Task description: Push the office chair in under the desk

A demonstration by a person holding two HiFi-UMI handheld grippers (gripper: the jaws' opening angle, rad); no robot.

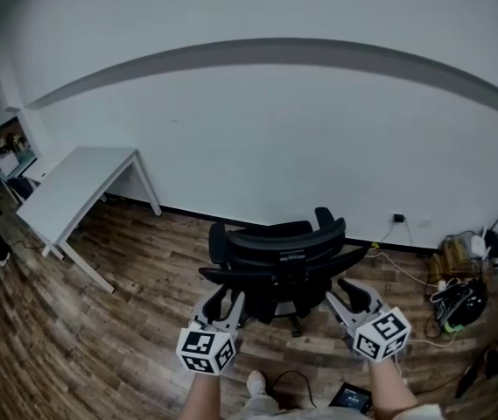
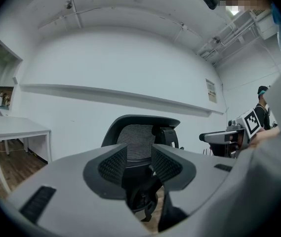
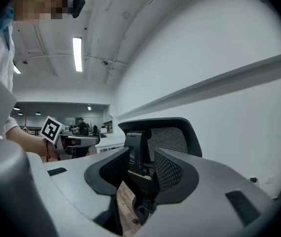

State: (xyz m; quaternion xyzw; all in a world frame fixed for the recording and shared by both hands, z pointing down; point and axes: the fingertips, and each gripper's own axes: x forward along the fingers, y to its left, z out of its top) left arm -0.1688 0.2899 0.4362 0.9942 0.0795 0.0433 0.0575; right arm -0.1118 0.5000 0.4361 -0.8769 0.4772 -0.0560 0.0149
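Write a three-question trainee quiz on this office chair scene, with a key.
1. True or false: the office chair already sits under the desk.
2. In the head view, where does the desk stand relative to the office chair? A) to its left B) to its right C) directly over it
3. How do the fingers of the left gripper and the right gripper stand?
Key: 1. False; the two stand apart on the wood floor. 2. A. 3. Apart on both, pressing on nothing, with the office chair just ahead of them.
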